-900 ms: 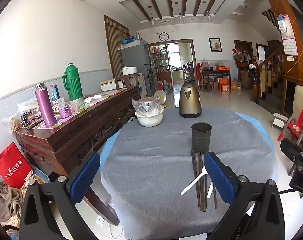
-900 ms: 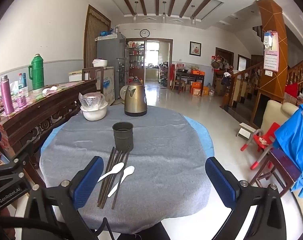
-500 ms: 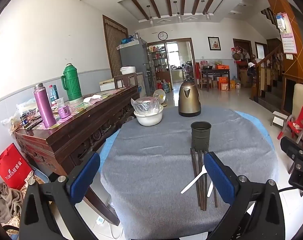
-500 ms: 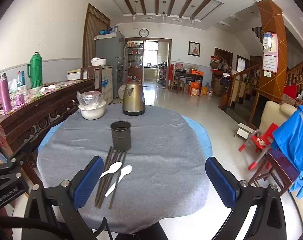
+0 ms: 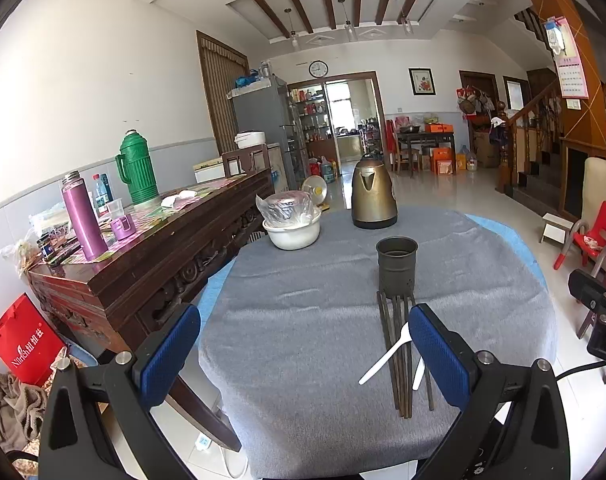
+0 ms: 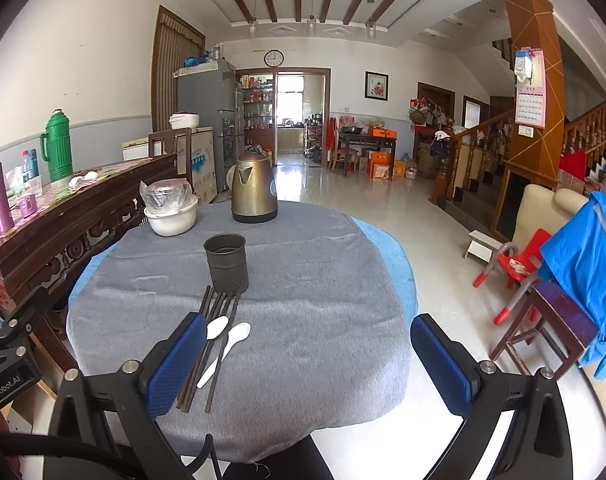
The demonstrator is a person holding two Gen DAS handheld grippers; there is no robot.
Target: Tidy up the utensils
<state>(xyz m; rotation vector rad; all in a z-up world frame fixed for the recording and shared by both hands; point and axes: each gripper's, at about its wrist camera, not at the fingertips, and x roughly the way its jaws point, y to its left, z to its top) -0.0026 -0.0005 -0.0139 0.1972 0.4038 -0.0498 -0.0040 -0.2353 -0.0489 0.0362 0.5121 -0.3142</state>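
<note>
A round counter (image 6: pixel 323 280) covered in soft grey felt-like cloth fills the middle of both views, with a blue cloth edge peeking out beneath it. Near the centre stands a holder (image 6: pixel 225 263), a dull dark metal cylinder with small holes near its base, upright and apparently empty. Just in front of it lies a bundle of chopsticks (image 6: pixel 211 332), thin dark rods laid roughly parallel, their far tips close to the holder's base. Two white plastic spoons (image 6: pixel 225 346) rest across and beside the chopsticks.

Farther back sit a bronze-toned kettle (image 6: pixel 254 192) and a white bowl (image 6: pixel 171 218) holding something wrapped in clear crinkled plastic. Left of the counter runs a carved dark wooden sideboard (image 5: pixel 143 264) carrying a green thermos (image 5: pixel 135 168) and a purple flask (image 5: pixel 83 216).

The left gripper (image 5: pixel 303 356) hovers over the near edge, its jaws spread wide with nothing between them; its right blue pad hides part of the chopsticks and one spoon. The right gripper (image 6: pixel 305 364) is likewise wide apart and empty, and its left pad covers the near ends of some chopsticks. How many chopsticks there are is hard to tell.
</note>
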